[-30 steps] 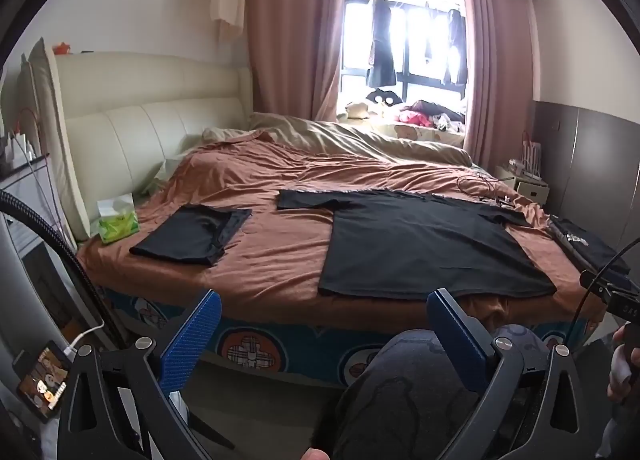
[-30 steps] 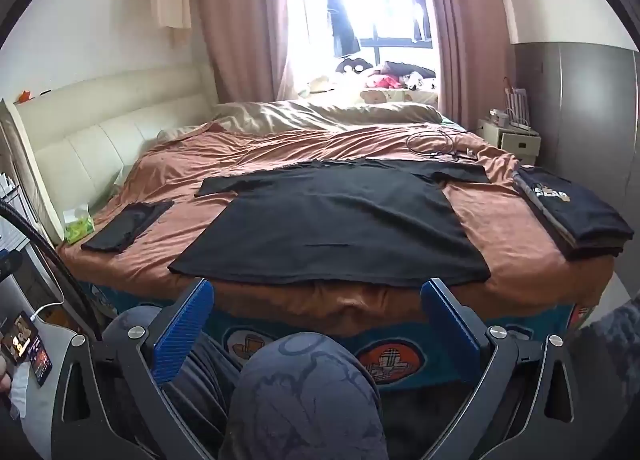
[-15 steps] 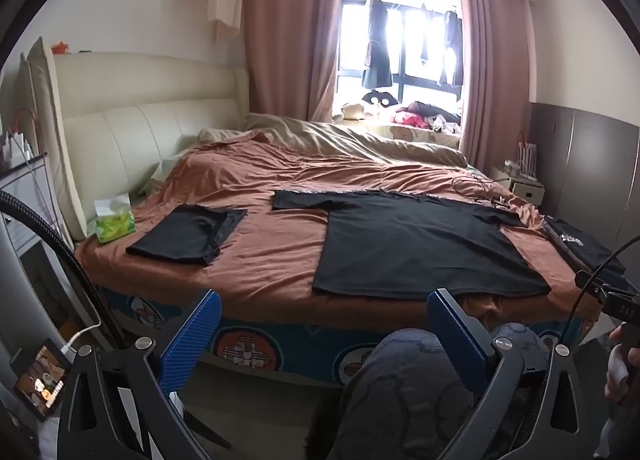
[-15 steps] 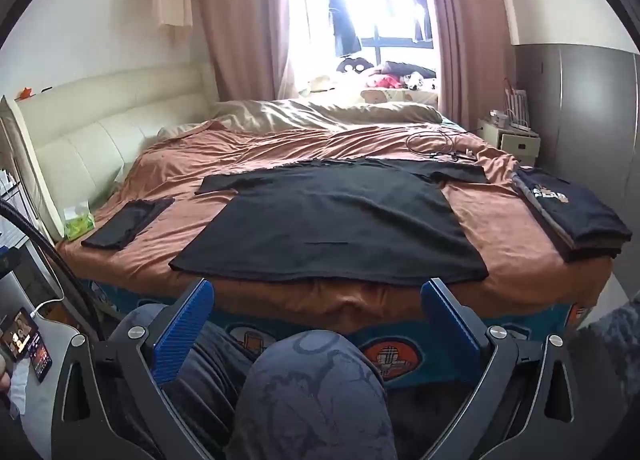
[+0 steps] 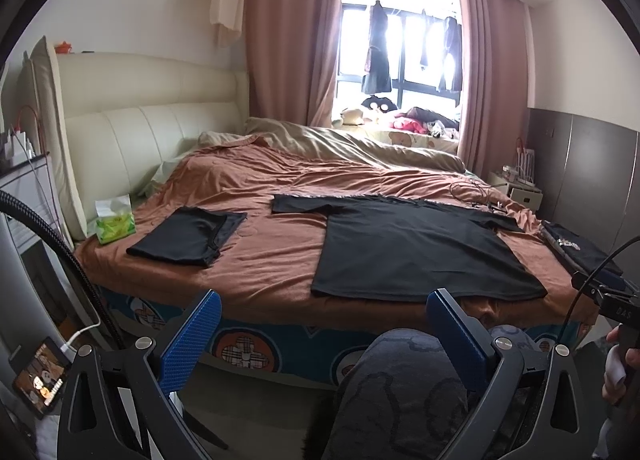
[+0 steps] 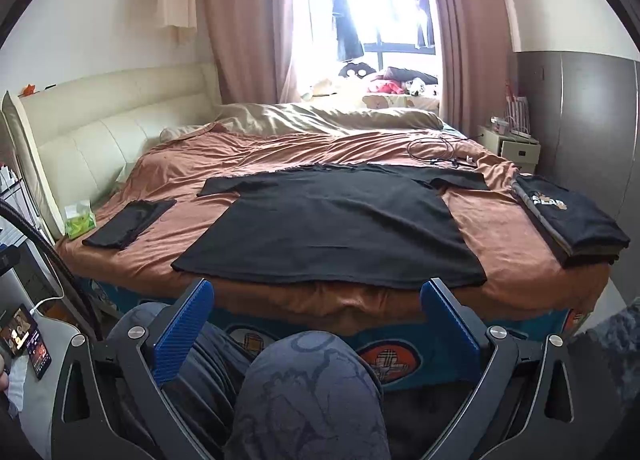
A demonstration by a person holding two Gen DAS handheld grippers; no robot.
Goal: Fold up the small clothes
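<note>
The black T-shirt [image 6: 332, 228] lies flat ahead of both wide-open, empty hand-held grippers, hem nearest, sleeves crosswise, and the right hand-held gripper [image 6: 316, 324] faces it more squarely than the left hand-held gripper [image 5: 320, 336].

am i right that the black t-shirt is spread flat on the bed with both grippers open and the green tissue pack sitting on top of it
Not quite. The tissue pack is not on the black t-shirt; it sits apart near the headboard, beyond the folded black garment, as the left wrist view shows. The rest holds: the shirt lies flat on the bed, and the left gripper and right gripper are open.
</note>
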